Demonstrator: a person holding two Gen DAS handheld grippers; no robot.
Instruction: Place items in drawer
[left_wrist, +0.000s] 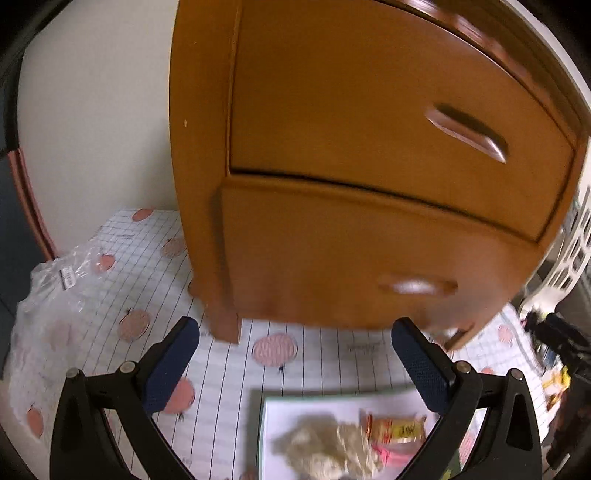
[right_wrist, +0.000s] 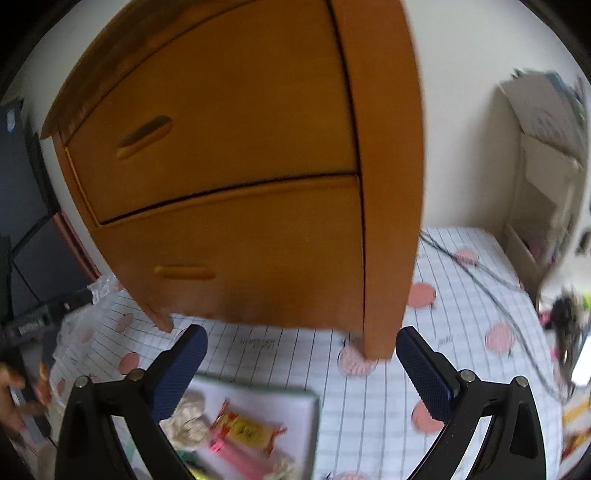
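A small orange-brown wooden cabinet (left_wrist: 369, 147) (right_wrist: 240, 166) stands on the table with its upper drawer (left_wrist: 388, 122) (right_wrist: 221, 125) and lower drawer (left_wrist: 351, 266) (right_wrist: 240, 258) both closed. Below it lies a white tray (left_wrist: 295, 410) (right_wrist: 291, 406) holding a beige fluffy item (left_wrist: 332, 446) (right_wrist: 188, 417), a yellow snack packet (left_wrist: 399, 428) (right_wrist: 247, 432) and a pink item (right_wrist: 236, 456). My left gripper (left_wrist: 295, 358) is open above the tray's far edge, nothing between its fingers. My right gripper (right_wrist: 301, 362) is open too, empty, to the right of the tray.
A white tablecloth (left_wrist: 229, 369) (right_wrist: 461, 332) with a grid and pink fruit prints covers the table. A crumpled clear plastic bag (left_wrist: 55, 302) lies left of the cabinet. A white basket (left_wrist: 569, 258) sits to the right. Black cables (right_wrist: 491, 284) cross the cloth; a person's hand (right_wrist: 22, 398) shows at left.
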